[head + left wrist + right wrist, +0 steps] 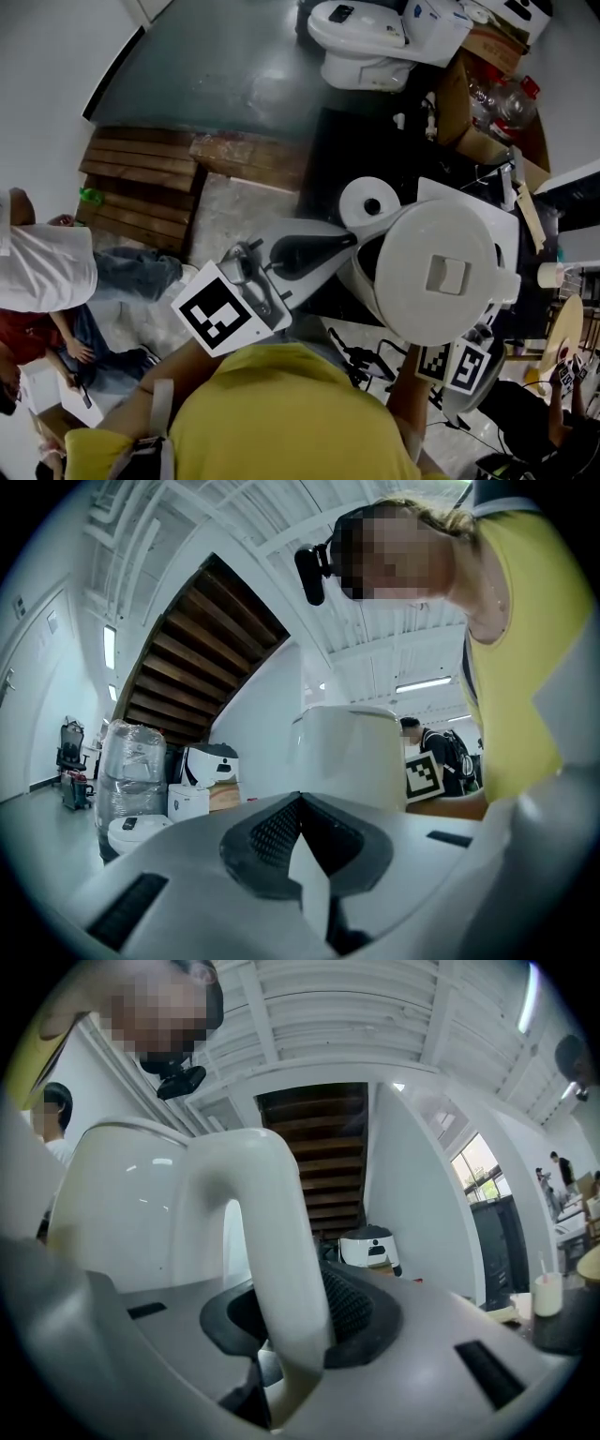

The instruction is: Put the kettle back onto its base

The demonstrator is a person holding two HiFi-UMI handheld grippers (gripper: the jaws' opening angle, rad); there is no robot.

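Floor [234, 66]: dark grey, filling the head view from 10 to 12 o'clock.
Wooden pallet [141, 178]: lies on the floor at 9 o'clock in the head view.
Operator's yellow shirt [281, 412]: fills the head view at 6 o'clock.
Seated person [42, 267]: in a white top, at the 9 o'clock edge, just beside the pallet.
Toilet [366, 42]: white, at 12 o'clock on the floor.
Cardboard box [483, 145]: at 2 o'clock, with clear plastic bottles [502, 98] in it.
Table [347, 150]: dark top, just above centre; its near edge passes under the kettle.
Kettle [445, 277]: white, lid closed, upright; carried above the table's near edge at 3 o'clock in the head view, resting on nothing.
Right gripper [291, 1326]: at 5 o'clock in the head view; jaws clamped on the kettle's handle [272, 1241], which runs upright between the pads.
Left gripper [300, 803]: comes in from 7 o'clock; jaws pressed together at the tips with nothing between them, pointing at the kettle's wall from the kettle's 9 o'clock side. Whether they touch it cannot be told.
White disc [370, 204]: round, dark centre, flat on the table, just beside the kettle at its 10 o'clock.
Paper cup [548, 275]: at the kettle's 3 o'clock, near the spout side.
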